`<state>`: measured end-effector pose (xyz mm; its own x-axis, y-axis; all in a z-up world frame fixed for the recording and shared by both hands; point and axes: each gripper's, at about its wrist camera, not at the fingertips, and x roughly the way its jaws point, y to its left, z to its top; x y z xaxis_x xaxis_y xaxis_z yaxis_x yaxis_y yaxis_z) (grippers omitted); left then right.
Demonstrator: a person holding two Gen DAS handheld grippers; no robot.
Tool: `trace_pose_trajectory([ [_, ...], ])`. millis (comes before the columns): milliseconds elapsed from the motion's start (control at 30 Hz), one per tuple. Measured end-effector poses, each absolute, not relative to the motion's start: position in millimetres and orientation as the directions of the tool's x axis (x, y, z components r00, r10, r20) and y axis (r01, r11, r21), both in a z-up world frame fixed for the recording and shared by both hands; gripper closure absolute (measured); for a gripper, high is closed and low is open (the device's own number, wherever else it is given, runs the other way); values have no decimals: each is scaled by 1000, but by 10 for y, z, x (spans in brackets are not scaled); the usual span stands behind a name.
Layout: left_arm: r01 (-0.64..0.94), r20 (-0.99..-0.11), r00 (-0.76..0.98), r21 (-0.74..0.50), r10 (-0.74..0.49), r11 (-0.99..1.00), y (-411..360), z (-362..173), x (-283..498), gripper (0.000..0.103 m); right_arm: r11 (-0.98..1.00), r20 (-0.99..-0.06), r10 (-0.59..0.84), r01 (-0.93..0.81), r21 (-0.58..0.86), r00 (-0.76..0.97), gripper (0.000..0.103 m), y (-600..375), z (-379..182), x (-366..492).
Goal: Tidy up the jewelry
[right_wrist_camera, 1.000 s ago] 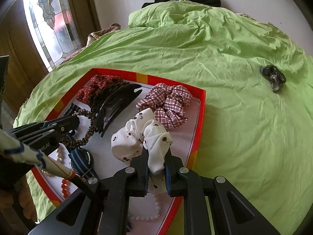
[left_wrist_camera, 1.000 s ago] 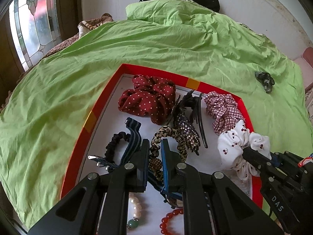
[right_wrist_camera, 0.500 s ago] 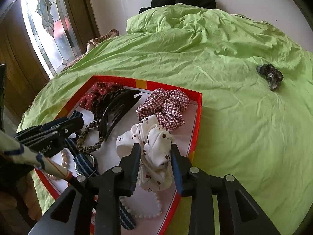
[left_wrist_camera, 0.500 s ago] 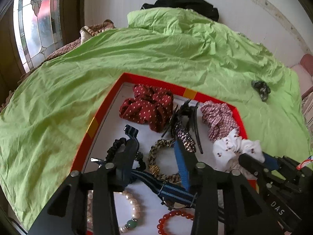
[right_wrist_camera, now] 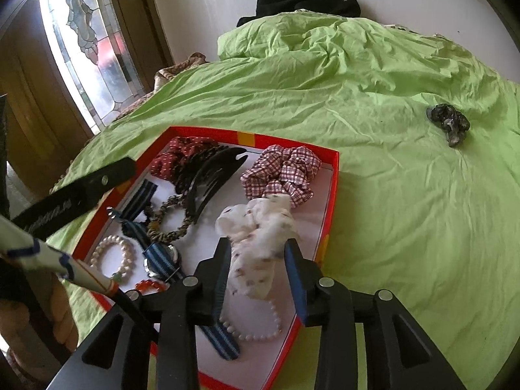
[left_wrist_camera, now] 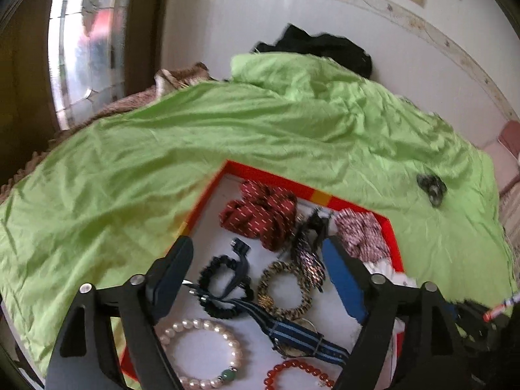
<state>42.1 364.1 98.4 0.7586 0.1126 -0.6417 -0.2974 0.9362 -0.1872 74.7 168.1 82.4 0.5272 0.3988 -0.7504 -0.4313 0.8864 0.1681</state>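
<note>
A red-rimmed tray (left_wrist_camera: 256, 170) (right_wrist_camera: 333, 191) lies on the green bed sheet and holds hair ties and jewelry. My left gripper (left_wrist_camera: 256, 260) is open above the tray, over a black hair tie (left_wrist_camera: 217, 287), a blue striped watch (left_wrist_camera: 292, 334) and a leopard hair tie (left_wrist_camera: 284, 287). A pearl bracelet (left_wrist_camera: 201, 354) and a red bead bracelet (left_wrist_camera: 299, 373) lie near its base. My right gripper (right_wrist_camera: 260, 256) is open, its jaws either side of a white cherry-print scrunchie (right_wrist_camera: 256, 237) lying in the tray. A dark scrunchie (right_wrist_camera: 448, 123) (left_wrist_camera: 430, 188) lies alone on the sheet.
In the tray there are also a red dotted scrunchie (left_wrist_camera: 260, 214), a plaid scrunchie (right_wrist_camera: 282, 172), a black claw clip (right_wrist_camera: 211, 175) and a pearl necklace (right_wrist_camera: 260, 331). Black clothing (right_wrist_camera: 305, 0) lies at the wall. A stained-glass door (right_wrist_camera: 84, 48) stands at the left.
Both grippers opened. The left let go of the striped watch and rose. The right let go of the white scrunchie and drew back a little.
</note>
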Motion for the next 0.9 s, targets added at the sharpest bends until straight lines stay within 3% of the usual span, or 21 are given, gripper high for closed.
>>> trace_pose_trajectory([
  [367,-486,-517,770,-96,373,869,3636,1225,54,12,846,-755,442,-506,170,485,62,1662,888,268],
  [433,-513,-488,769,-84,413,854,3591,1287,-58,6,847,-757,440,-504,171,483,59,1603,918,170],
  [567,-570,-437,749,-41,499,820,3446,1441,-355,4,853,-761,438,-489,184,479,54,1480,947,11],
  [900,-549,-429,747,33,508,835,3215,1701,-1186,0,857,-752,450,-469,212,482,48,1273,979,-441],
])
